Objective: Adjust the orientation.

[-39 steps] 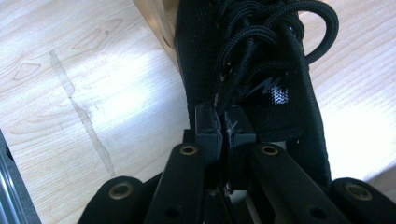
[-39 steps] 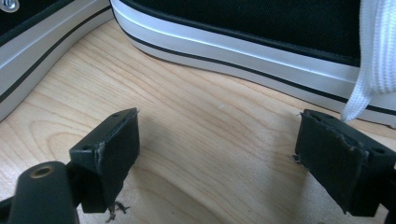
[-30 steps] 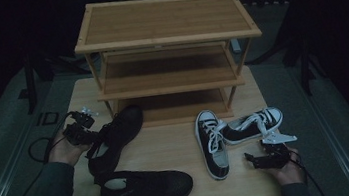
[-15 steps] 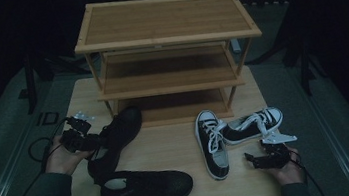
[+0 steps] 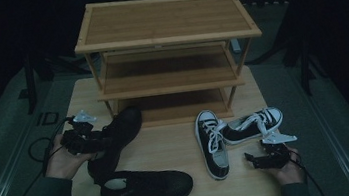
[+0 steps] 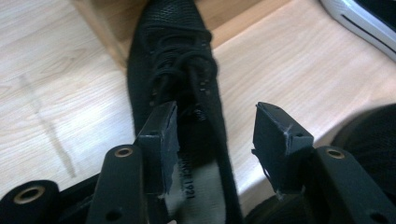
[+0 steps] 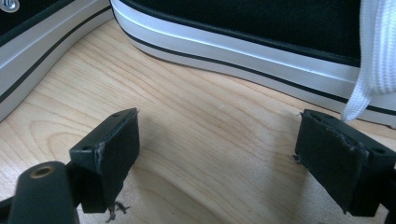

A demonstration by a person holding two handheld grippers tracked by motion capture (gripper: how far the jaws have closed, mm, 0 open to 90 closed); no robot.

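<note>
- Your L gripper (image 5: 98,140) sits near the bench's left edge, at the heel of the black lace-up shoe (image 5: 115,140). Its jaws have just been opening and now stand spread.
- L gripper view: the shoe's (image 6: 177,84) heel opening runs up between the jaws; the one pad (image 6: 161,140) stands over the insole, the other pad (image 6: 275,140) is clear, over bare wood. No pinch on the shoe.
- That shoe lies on the bench's left half, toe toward the foot of the shoe rack (image 5: 169,53), heel toward your hand.
- Second black shoe (image 5: 146,188) lies on its side along the bench's near edge, just beside the first one's heel; can't tell if they touch.
- Your R gripper (image 5: 253,159) rests near the bench's near right corner, jaws spread wide, nothing between them but bare bench (image 7: 205,158).
- Two black-and-white sneakers on the right half: upright sneaker (image 5: 212,143) toe toward the near edge, tipped sneaker (image 5: 254,124) on its side next to it, close to the R gripper.
- R gripper view: white soles of both cross the top, a white lace (image 7: 371,60) hangs by the one jaw.
</note>
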